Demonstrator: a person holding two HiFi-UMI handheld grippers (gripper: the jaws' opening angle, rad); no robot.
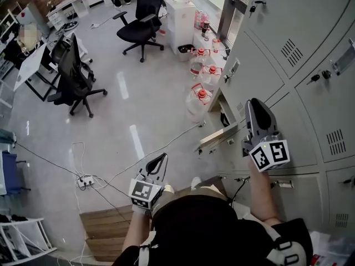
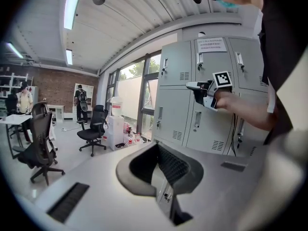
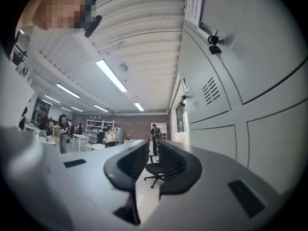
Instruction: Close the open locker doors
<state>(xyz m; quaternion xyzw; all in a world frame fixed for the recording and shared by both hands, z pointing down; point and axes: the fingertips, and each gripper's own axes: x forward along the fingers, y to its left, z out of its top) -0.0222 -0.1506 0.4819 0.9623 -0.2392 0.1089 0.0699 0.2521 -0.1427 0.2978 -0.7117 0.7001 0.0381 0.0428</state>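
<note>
**The low door could spring back open**

The one open door I could see was low down. It was a flat grey metal locker door (image 1: 217,136) that stuck out from the bottom of the tall grey metal lockers (image 1: 266,65), over the shiny grey floor (image 1: 144,93).

My right gripper (image 1: 258,108) was up beside the locker fronts, above that door and not touching it. Its black jaws were squeezed nearly together with nothing in them. My left gripper (image 1: 159,162) hung lower, out over the floor and well apart from the door. Its jaws were pinched together and empty too.

I thought a few things could go wrong. With pinched jaws I could only push, so a hard shove might make the door slam and pop out again. A push near its edge might slip off and scrape the lockers. The big clear water jugs with red caps (image 1: 199,96) stood near the door, and a wild swing could knock one. The thin white cable (image 1: 166,143) on the floor ran up close to the door and could get caught under it.
</note>
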